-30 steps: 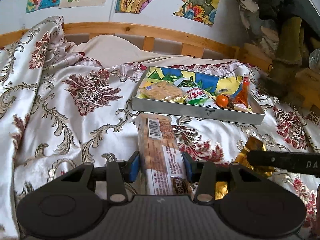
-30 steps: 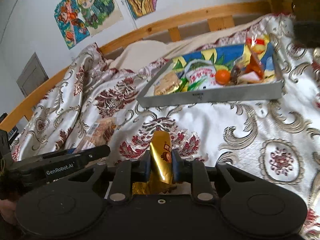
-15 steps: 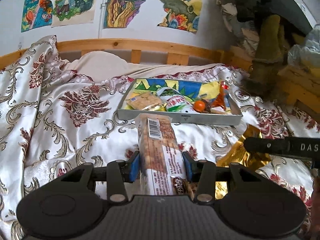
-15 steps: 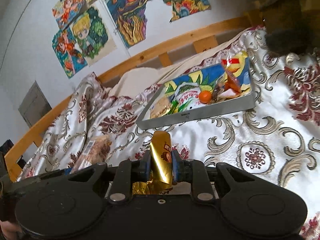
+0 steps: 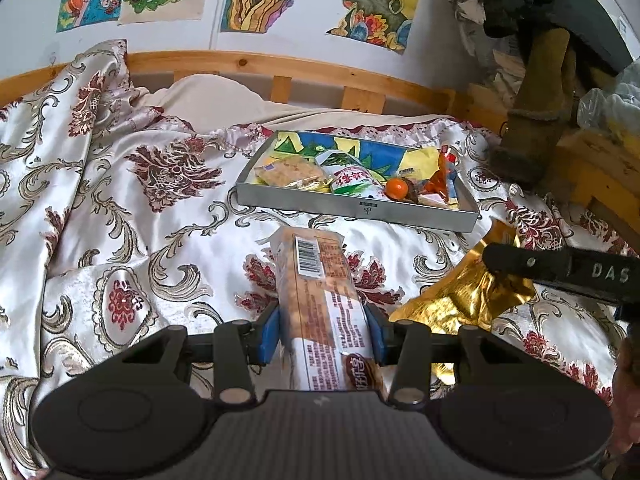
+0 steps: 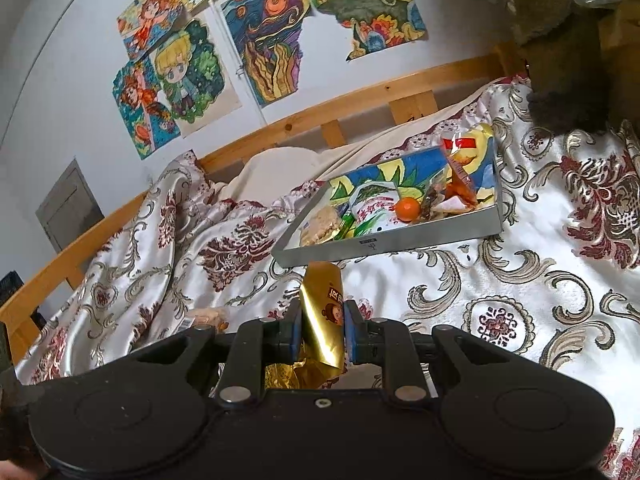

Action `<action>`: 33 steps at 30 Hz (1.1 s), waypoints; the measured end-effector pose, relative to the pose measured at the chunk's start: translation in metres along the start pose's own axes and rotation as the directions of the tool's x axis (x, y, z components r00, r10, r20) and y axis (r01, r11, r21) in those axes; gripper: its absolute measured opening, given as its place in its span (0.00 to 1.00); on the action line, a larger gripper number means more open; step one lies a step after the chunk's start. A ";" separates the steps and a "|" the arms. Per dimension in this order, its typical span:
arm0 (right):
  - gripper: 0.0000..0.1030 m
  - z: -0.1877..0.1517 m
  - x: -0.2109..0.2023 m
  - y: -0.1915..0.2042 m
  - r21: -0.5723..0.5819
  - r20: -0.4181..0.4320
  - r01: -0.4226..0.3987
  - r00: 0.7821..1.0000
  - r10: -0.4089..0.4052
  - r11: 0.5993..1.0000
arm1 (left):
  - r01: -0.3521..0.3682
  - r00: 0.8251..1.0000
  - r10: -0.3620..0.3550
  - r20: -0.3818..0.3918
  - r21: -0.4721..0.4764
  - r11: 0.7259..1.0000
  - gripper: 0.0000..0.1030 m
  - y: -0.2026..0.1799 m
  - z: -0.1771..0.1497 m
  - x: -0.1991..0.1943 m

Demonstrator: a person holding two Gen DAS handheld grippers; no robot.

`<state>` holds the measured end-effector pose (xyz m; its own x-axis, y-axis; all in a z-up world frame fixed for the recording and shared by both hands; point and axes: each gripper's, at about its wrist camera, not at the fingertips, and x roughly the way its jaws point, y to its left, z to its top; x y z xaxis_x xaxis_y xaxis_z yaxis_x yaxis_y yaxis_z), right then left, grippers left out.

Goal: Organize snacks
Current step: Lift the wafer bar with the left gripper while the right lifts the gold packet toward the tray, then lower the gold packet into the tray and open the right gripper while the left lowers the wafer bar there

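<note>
Left gripper [image 5: 322,334]: blue pads clamped on both sides of a long clear-wrapped cracker pack [image 5: 320,300], barcode label facing up. The pack sticks out forward over the bedspread [image 5: 120,208], its far end short of the tray.

Right gripper [image 6: 322,332]: jaws closed tight on a crumpled gold foil packet [image 6: 322,312] with a small cartoon face printed on it. The packet's top end stands up above the pads. In the left view the same packet shows just right of the cracker pack, under the right gripper's black finger.

Grey tray [image 5: 360,210] lies on the bedspread ahead of both grippers, apart from both held items. Inside: a cracker packet [image 5: 292,172] at left, a green-and-white bag [image 5: 352,182], a small orange [image 5: 397,189], and orange and yellow wrappers at right.

Wooden bed rail [image 5: 260,64] behind; drawings [image 6: 264,40] on the wall.
</note>
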<state>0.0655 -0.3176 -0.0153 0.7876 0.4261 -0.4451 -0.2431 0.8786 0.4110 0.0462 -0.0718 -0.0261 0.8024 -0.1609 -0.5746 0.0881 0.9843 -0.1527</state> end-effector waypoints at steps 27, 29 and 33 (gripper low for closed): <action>0.22 0.034 0.037 -0.003 -0.175 0.169 0.029 0.986 0.001 0.984 | -0.035 0.998 0.039 0.048 -0.088 0.996 0.46 0.000 0.058 0.043; 0.22 0.045 0.044 -0.012 -0.154 0.211 0.019 0.977 0.014 0.988 | -0.035 0.997 0.042 0.067 -0.097 0.995 0.46 -0.003 0.070 0.050; 0.22 0.062 0.054 -0.022 -0.132 0.287 0.014 0.958 0.025 0.991 | -0.042 0.995 0.050 0.087 -0.087 0.995 0.46 -0.008 0.091 0.063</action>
<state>0.1487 -0.3273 0.0008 0.9106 0.3681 -0.1882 -0.3047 0.9052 0.2962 0.1498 -0.0830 0.0119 0.8542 -0.1047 -0.5092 0.0022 0.9802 -0.1978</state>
